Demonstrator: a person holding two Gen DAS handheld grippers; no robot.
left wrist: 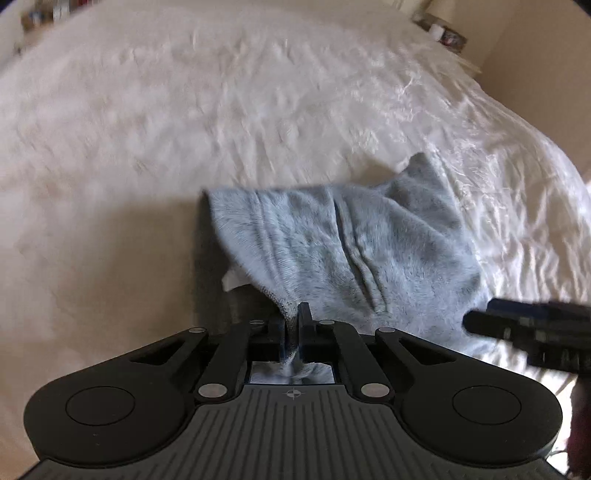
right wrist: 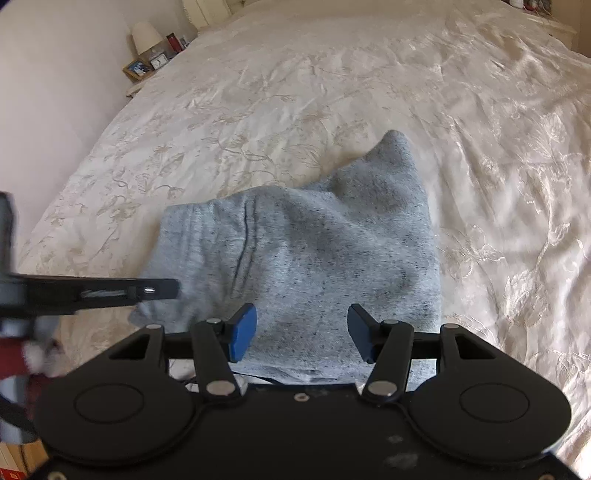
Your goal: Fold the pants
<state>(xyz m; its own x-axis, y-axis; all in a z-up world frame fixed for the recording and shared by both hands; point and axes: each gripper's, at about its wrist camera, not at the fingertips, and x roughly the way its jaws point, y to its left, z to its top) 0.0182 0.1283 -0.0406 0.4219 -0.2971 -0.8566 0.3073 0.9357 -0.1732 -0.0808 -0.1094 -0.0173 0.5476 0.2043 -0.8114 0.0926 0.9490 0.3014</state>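
Clamped on a pinch of grey fleece, the left gripper [left wrist: 294, 325] holds the pants' near edge.

Beside it the right gripper [right wrist: 302, 334] hovers over the same hem with its jaws apart and nothing between them, probably waiting to take a second corner so the edge can lift evenly. Beyond both, the pants [right wrist: 295, 251] lie bunched and partly doubled on the cream bedspread [right wrist: 332, 92], one corner peaking up; a bedside lamp [right wrist: 146, 35] stands far off.

one pants [right wrist: 303, 251], two grippers, one bedspread [right wrist: 369, 92], one lamp [right wrist: 146, 35]
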